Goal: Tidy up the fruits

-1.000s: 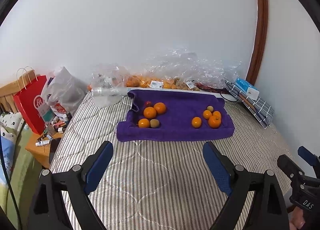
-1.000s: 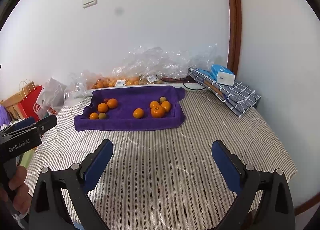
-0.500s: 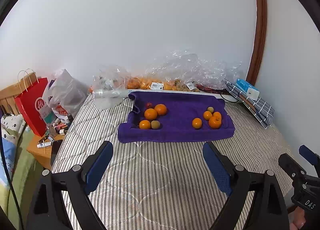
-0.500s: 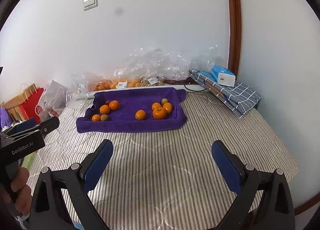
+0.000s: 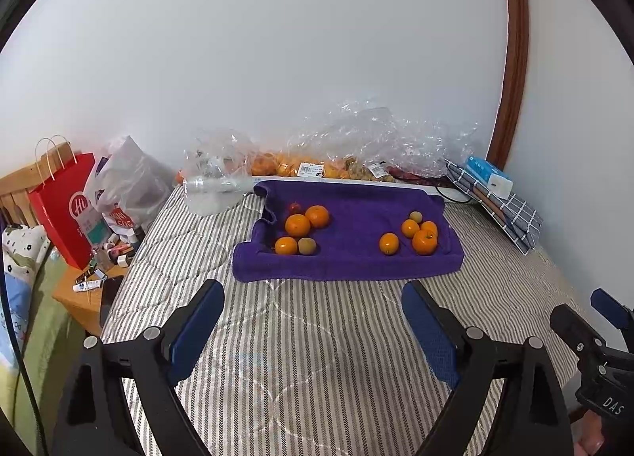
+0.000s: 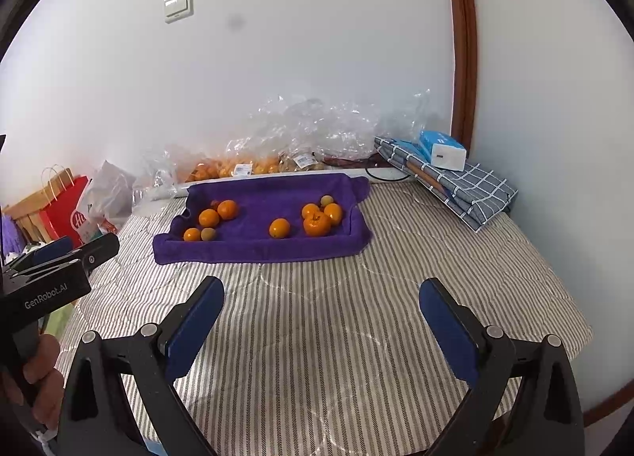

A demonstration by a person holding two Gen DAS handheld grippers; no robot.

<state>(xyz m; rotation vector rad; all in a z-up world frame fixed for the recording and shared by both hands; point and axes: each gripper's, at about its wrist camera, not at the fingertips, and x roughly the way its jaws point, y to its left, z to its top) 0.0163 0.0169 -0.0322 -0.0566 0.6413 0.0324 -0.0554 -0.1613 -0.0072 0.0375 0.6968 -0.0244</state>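
A purple towel point(image 5: 348, 257) point(image 6: 257, 250) lies on the striped mattress near the wall. On its left lie oranges point(image 5: 297, 225) point(image 6: 209, 217), a small red fruit point(image 5: 294, 207) and a brownish kiwi point(image 5: 307, 246) point(image 6: 208, 234). On its right lie several oranges point(image 5: 424, 242) point(image 6: 316, 223), one apart point(image 5: 388, 244) point(image 6: 279, 228), and a small pale fruit point(image 5: 415, 216) point(image 6: 326, 200). My left gripper point(image 5: 313, 317) is open and empty above the mattress, short of the towel. My right gripper point(image 6: 321, 317) is open and empty too.
Clear plastic bags with more oranges point(image 5: 348, 162) point(image 6: 277, 154) lie along the wall. A folded checked cloth with a blue-white box point(image 5: 489, 182) point(image 6: 442, 150) sits at right. A red paper bag point(image 5: 67, 210) and a cluttered wooden stand point(image 5: 87, 293) flank the mattress's left edge.
Both views have shifted slightly: the towel and fruit sit a little lower and nearer in frame. Both grippers stay open; nothing was picked up.
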